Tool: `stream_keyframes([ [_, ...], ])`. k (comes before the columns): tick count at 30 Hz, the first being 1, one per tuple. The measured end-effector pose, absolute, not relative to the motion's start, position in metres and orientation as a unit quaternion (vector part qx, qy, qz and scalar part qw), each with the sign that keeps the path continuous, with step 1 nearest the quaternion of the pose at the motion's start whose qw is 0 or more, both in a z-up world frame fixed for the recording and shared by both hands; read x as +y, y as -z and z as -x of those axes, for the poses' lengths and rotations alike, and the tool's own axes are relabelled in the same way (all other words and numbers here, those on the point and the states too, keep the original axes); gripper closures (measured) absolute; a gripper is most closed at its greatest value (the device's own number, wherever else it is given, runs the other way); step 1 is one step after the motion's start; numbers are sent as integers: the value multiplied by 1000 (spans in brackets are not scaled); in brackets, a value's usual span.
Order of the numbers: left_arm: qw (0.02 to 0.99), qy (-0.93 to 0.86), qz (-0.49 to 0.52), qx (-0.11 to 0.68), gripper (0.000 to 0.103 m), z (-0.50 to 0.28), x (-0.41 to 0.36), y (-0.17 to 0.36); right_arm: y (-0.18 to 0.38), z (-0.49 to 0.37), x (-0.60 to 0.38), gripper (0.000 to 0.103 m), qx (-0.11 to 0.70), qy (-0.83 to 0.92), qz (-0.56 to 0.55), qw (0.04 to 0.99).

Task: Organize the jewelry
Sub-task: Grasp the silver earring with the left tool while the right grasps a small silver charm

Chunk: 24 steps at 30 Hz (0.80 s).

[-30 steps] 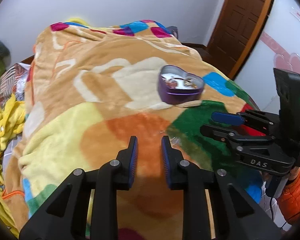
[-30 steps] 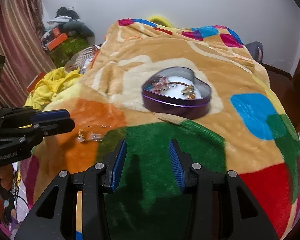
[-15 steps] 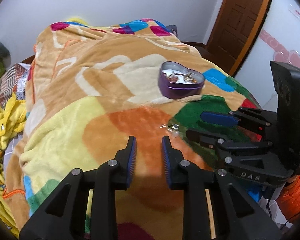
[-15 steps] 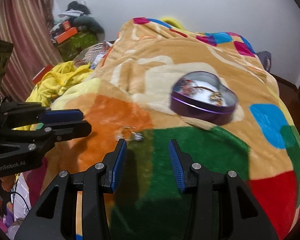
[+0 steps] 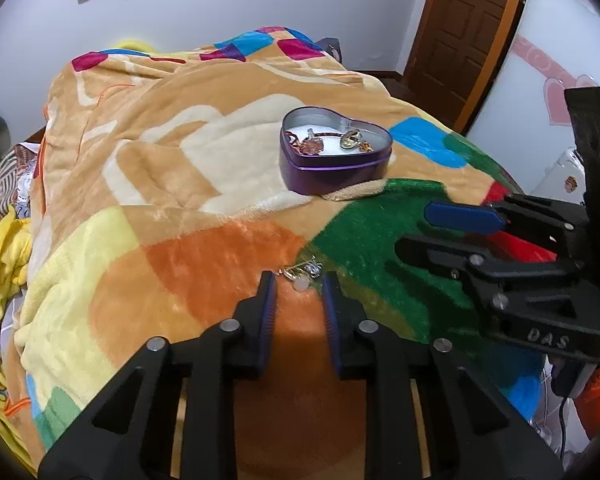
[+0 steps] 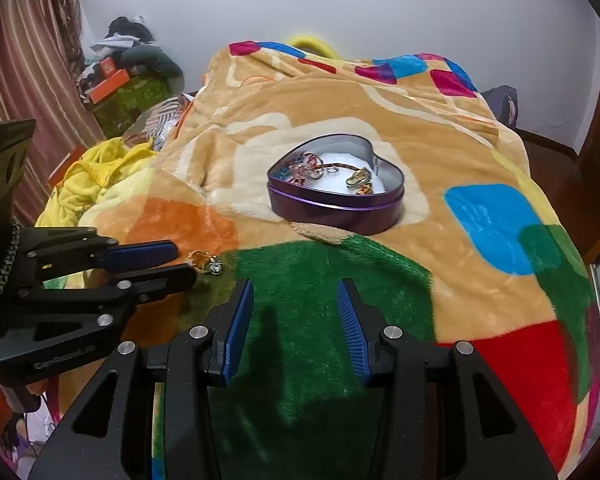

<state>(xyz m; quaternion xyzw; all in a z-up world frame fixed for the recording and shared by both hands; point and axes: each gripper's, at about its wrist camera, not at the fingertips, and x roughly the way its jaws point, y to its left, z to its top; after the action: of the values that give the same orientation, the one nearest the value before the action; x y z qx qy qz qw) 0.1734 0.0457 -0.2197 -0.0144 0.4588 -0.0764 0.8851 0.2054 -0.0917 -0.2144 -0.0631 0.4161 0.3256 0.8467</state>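
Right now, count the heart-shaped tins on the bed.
1. The purple heart tin sits open on the blanket's cream patch, jewelry inside. No others visible; blanket folds could hide more.

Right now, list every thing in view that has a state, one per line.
Heart-shaped tin: lid off, jewelry inside.
Loose jewelry: lying on the blanket, outside the tin.
Left gripper: open, jaws just closing, jewelry at its tips.
Right gripper: open, empty.
Door: closed.

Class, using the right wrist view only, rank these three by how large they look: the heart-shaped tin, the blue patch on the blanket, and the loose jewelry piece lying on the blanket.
1. heart-shaped tin
2. blue patch, somewhat smaller
3. loose jewelry piece, by far the smallest
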Motion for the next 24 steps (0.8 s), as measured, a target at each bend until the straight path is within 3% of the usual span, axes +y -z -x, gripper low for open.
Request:
stream_keyframes([
  [4, 886, 73, 18, 458, 98, -177, 49, 222, 218, -206, -87, 63, 417, -329, 67, 845],
  [12, 895, 75, 42, 438, 98, -169, 65, 205, 220, -205, -74, 64, 417, -347, 77, 836],
  [24, 894, 68, 55, 438, 98, -162, 83, 206, 227, -211, -31, 86, 428, -395, 100, 807],
])
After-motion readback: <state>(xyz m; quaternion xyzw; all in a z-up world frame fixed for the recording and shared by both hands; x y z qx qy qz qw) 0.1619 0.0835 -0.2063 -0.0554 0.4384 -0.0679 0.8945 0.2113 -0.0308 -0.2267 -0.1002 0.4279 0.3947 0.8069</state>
